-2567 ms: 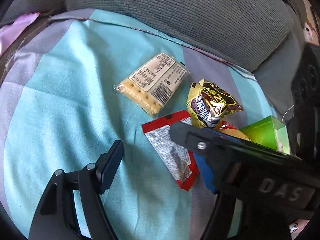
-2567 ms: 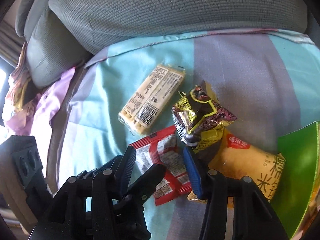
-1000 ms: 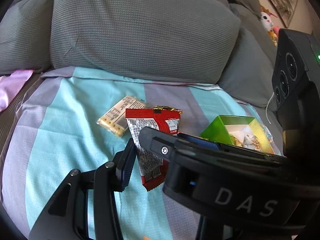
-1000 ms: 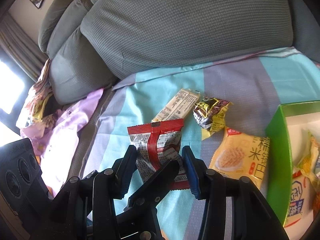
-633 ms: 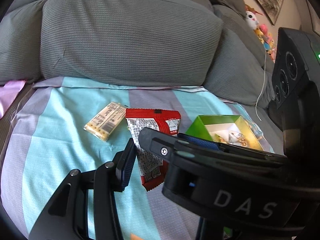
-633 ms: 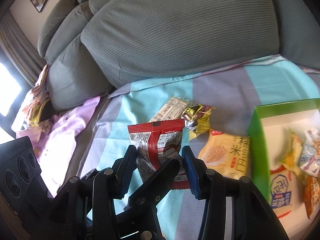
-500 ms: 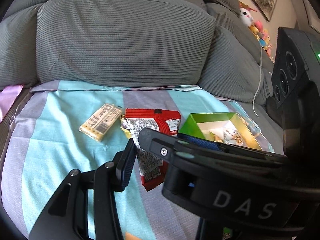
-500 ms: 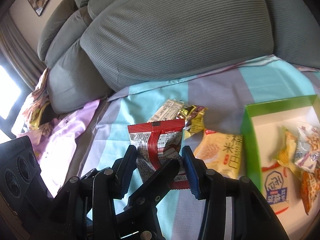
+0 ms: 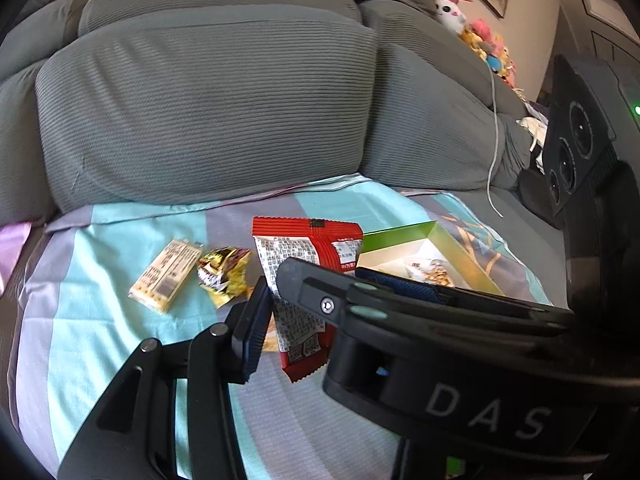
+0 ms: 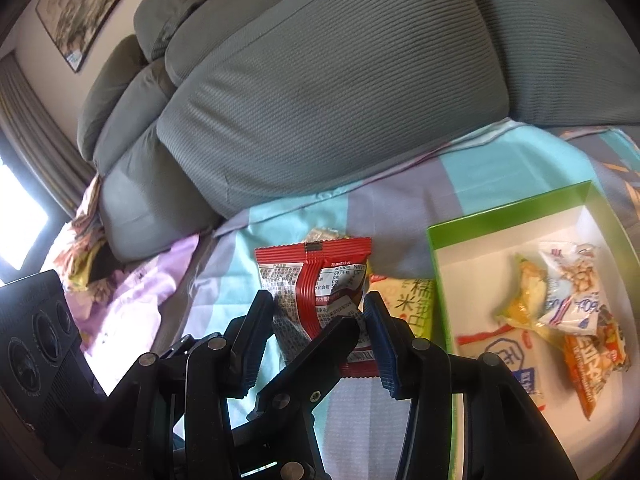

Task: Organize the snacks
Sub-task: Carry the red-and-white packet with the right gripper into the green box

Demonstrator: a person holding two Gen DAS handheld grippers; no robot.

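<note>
A: The red snack packet (image 10: 316, 292) is up off the striped cloth (image 10: 472, 160), upright, its sealed top edge highest and its long axis running up and down. Both grippers have it.

B: Both? How does each one sit?

A: The right gripper (image 10: 316, 312) is clamped across the packet's lower half, one pad on each side edge. The left gripper (image 9: 316, 300) comes in crosswise from the other side; in its own view its near pad touches the packet's edge and its far finger crosses the printed face. I judge it clamped on the packet too, jaws narrowly apart.

B: And where does it go?

A: The green box (image 10: 436, 240) lies on the cloth just to the right of the packet in the right wrist view, open side up, with several wrappers already inside. So the move is sideways to the right and down. The right hand is nearer the box.

B: Anything left out?

A: A yellow packet (image 10: 412, 300) lies flat between the held packet and the box wall; a cracker pack (image 9: 166, 276) and a gold wrapper (image 9: 224, 270) lie further left.
</note>
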